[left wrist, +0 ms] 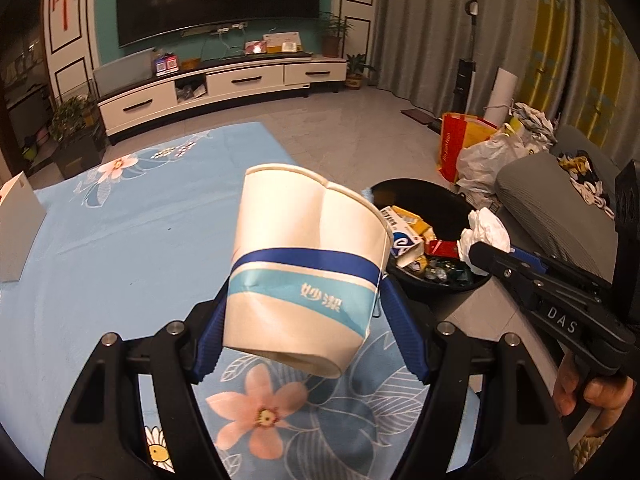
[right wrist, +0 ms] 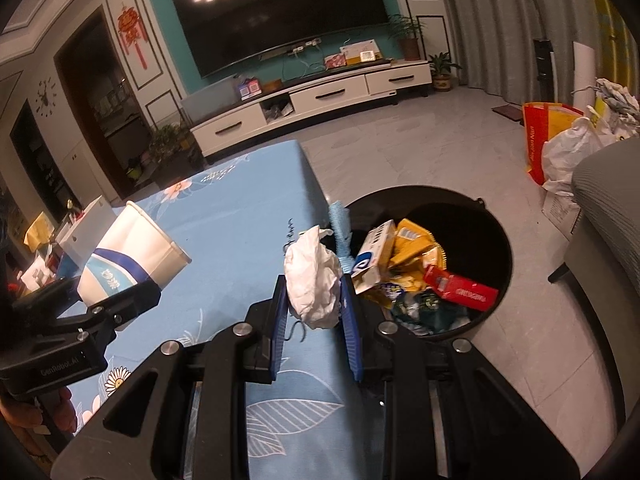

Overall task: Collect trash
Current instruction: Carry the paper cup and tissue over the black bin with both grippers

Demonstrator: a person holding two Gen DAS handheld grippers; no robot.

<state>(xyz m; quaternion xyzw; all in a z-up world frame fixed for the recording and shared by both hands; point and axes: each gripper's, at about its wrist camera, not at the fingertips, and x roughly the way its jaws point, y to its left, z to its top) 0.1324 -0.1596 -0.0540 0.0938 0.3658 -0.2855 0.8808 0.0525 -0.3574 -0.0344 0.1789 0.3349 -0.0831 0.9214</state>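
Squeezing a dented paper cup (left wrist: 308, 268), the left gripper (left wrist: 304, 312) grips low; it looks light and crushable. Right gripper (right wrist: 316, 308) fingers clamp soft tissue (right wrist: 314, 280) beside the bin (right wrist: 496, 220).

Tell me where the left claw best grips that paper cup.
Where it holds now: the left claw pinches the paper cup across its lower band, from the base end. The narrow base stays stiffer; the rim is already creased.

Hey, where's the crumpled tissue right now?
The crumpled tissue is pinched in the right gripper, above the blue floral tablecloth's right edge, just left of the black trash bin; the left view shows it at the bin's rim.
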